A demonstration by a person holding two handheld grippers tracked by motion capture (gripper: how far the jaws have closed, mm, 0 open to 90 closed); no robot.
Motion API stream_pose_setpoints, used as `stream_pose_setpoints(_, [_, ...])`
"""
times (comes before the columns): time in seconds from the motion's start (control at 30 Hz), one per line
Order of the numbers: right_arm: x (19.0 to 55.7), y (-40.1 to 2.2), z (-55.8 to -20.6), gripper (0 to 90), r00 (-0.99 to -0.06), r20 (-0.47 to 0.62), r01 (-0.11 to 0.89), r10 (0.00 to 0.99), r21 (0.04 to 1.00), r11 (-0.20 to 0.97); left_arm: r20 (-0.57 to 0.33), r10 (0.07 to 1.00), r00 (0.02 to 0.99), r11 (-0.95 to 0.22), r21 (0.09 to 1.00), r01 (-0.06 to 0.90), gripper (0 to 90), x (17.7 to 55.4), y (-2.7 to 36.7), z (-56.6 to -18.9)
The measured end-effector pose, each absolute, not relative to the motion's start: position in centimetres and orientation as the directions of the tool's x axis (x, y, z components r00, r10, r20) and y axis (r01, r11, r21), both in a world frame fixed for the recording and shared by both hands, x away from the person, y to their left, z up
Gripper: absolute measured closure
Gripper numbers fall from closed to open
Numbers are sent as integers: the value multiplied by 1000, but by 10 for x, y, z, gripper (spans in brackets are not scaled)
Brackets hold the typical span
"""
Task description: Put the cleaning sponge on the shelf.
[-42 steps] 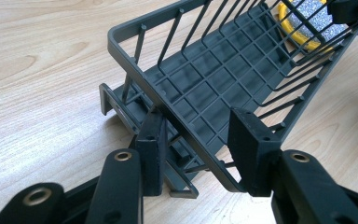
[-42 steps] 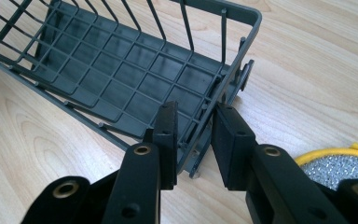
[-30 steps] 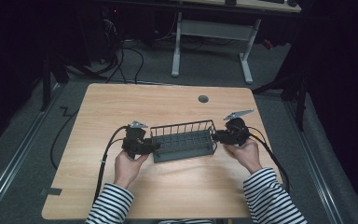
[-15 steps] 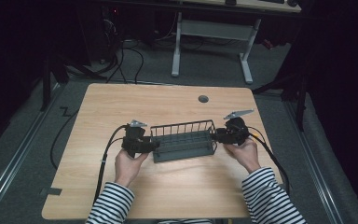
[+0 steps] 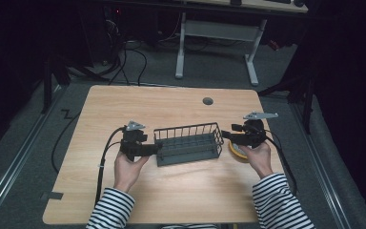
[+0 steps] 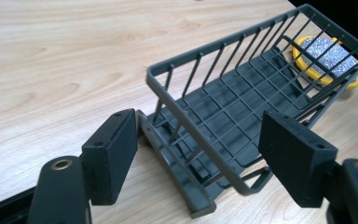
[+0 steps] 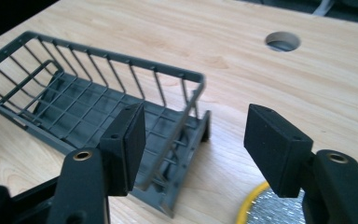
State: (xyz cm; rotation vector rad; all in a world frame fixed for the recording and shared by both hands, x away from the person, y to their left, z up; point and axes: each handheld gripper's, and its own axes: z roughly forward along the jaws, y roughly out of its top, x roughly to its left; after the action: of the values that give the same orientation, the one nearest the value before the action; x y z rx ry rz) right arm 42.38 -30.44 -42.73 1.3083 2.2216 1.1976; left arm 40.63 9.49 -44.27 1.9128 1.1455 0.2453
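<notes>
A dark grey wire basket is lying lengthwise across the wooden bench, while the left gripper and right gripper are facing its two short ends, jaws spread wide and holding nothing.

I'm seeing a pale wood-grain bench taking up the middle of the high view, and on it a dark grey wire basket. Just right of it a round pad is showing a yellow rim and a speckled silver-grey face. Both grippers, left and right, are looking black, with matte black jaws. My sleeves are showing black-and-white stripes at the bottom of the frame.
</notes>
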Motion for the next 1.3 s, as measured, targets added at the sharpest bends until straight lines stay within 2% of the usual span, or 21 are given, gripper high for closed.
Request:
stream_pose_setpoints(0.27, [416, -335, -432, 368, -481, 125, 565, 868, 801, 198, -223, 812, 540, -193, 770, 608, 284, 398, 115, -447])
stream_pose_setpoints(0.43, [415, -351, -438, 371, -447, 101, 560, 889, 806, 190, -203, 840, 503, -194, 753, 629, 286, 394, 133, -463])
stream_pose_setpoints(0.63, [416, -370, -448, 358, -390, 91, 588, 916, 790, 172, -133, 884, 448, -225, 719, 657, 285, 388, 152, -488])
stream_pose_setpoints(0.93, [426, -391, -469, 358, -329, 121, 641, 936, 757, 128, -113, 921, 373, -197, 689, 697, 281, 387, 176, -521])
stream_pose_setpoints(1.3, [426, -408, -485, 399, -248, 172, 691, 953, 721, 50, -42, 925, 378, -239, 708, 664, 259, 385, 178, -532])
